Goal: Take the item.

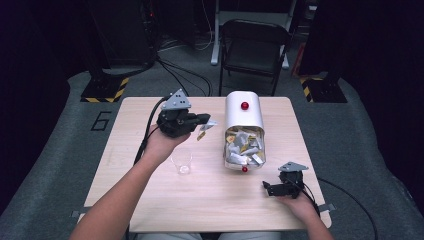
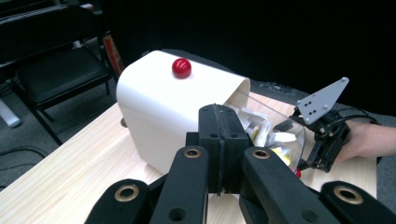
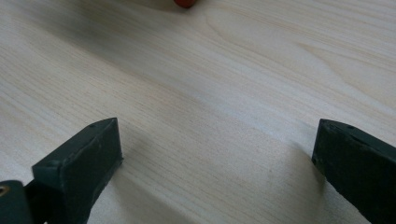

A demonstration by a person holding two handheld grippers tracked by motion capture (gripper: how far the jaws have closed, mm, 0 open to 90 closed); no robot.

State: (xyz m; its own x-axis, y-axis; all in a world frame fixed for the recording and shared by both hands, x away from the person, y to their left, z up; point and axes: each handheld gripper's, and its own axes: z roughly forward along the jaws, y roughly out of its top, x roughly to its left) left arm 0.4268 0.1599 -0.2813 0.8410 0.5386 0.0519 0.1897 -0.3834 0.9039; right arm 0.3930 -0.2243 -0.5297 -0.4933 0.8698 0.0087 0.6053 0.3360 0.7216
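Left tool (image 1: pixel 204 120) clenched on a small silver-and-yellow foil sachet (image 1: pixel 206 128), held above the pale wooden surface (image 1: pixel 210 200) beside the white sachet-filled bin (image 1: pixel 243 116), over a clear plastic cup (image 1: pixel 182 161); right tool (image 1: pixel 269 188) released, resting low

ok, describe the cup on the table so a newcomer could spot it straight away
Start at the white bin with red knobs lying on its side mid-table, its open end full of packets. Left of that opening stands a small clear cup, upright and empty, just below the left gripper, which is pinching a packet. It is the only see-through thing there.
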